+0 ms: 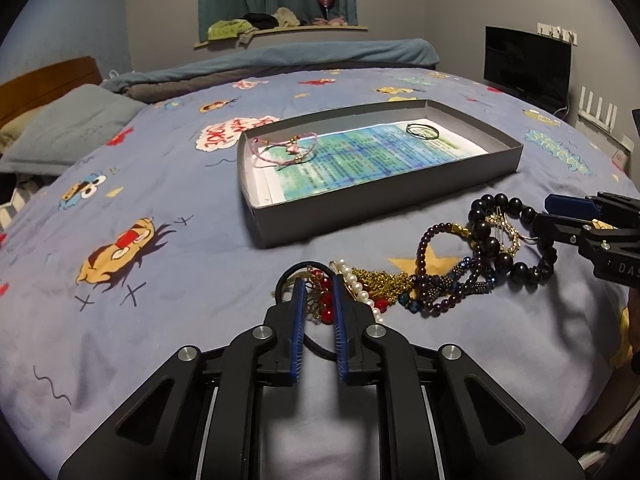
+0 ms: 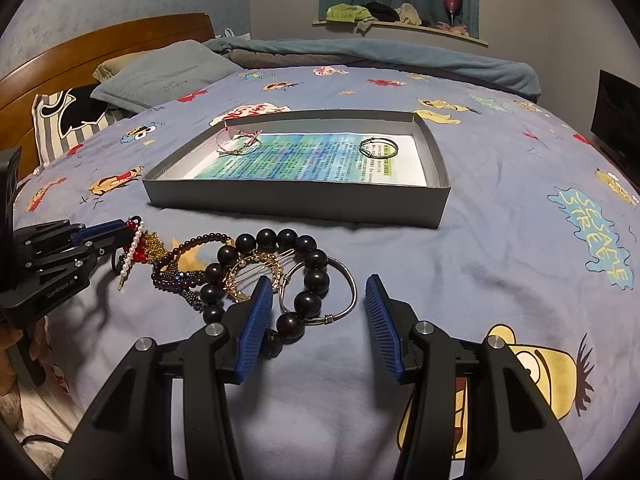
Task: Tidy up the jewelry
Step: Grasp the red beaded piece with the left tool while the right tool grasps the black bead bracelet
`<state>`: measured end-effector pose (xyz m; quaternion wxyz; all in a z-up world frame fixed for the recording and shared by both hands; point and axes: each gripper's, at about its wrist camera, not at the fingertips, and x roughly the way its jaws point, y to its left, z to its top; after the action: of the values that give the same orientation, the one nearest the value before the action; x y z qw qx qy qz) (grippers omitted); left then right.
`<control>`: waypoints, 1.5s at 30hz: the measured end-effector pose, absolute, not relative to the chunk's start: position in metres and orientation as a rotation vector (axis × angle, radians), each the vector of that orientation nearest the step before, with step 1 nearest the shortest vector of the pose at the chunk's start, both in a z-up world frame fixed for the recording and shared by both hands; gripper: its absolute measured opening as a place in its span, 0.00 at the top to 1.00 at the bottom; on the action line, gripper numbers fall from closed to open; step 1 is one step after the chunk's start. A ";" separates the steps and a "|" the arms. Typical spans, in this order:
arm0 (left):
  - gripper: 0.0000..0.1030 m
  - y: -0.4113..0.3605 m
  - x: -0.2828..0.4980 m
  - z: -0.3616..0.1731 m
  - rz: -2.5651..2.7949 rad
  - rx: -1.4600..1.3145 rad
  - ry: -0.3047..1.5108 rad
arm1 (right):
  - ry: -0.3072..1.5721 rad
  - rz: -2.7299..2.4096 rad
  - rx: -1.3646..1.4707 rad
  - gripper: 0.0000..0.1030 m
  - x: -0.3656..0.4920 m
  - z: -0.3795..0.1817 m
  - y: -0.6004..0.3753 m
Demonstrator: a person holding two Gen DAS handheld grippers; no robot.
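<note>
Left gripper [image 1: 318, 300] clamped on red bead piece [image 1: 326, 300]. Right gripper [image 2: 320, 300] apart over silver bangle [image 2: 348, 284]. Tray [image 2: 296, 204] beyond.

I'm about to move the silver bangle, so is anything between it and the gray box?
Nothing visible. Only bare bedspread lies between the silver bangle and the gray box; the black bead bracelet lies across the bangle itself.
</note>
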<state>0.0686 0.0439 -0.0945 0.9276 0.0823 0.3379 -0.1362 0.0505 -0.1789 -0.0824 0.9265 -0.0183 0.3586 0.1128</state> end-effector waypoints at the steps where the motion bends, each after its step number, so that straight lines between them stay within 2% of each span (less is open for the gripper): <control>1: 0.89 0.044 0.067 -0.094 -0.278 0.169 0.687 | 0.737 0.233 -0.034 0.57 0.051 -0.083 -0.179; 3: 0.89 0.045 0.066 -0.092 -0.283 0.167 0.676 | 0.737 0.238 -0.028 0.59 0.052 -0.083 -0.179; 7: 0.90 0.043 0.060 -0.088 -0.303 0.174 0.644 | 0.746 0.243 -0.027 0.71 0.053 -0.085 -0.177; 14: 0.90 0.040 0.059 -0.088 -0.308 0.186 0.635 | 0.793 0.247 0.023 0.72 0.068 -0.093 -0.179; 16: 0.90 0.041 0.059 -0.087 -0.308 0.185 0.632 | 0.802 0.251 0.035 0.85 0.071 -0.094 -0.180; 29: 0.90 0.052 0.043 -0.065 -0.358 0.130 0.562 | 0.608 0.263 0.006 0.86 0.048 -0.059 -0.177; 35: 0.90 0.054 0.044 -0.071 -0.373 0.121 0.652 | 0.608 0.263 0.007 0.86 0.049 -0.058 -0.179; 45: 0.90 0.053 0.038 -0.041 -0.353 0.168 0.549 | 0.545 0.252 0.008 0.86 0.046 -0.035 -0.181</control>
<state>0.0380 0.0525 -0.0407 0.9437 0.0822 0.2694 -0.1734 0.0459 -0.1813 -0.0351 0.9553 0.0038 0.2684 0.1240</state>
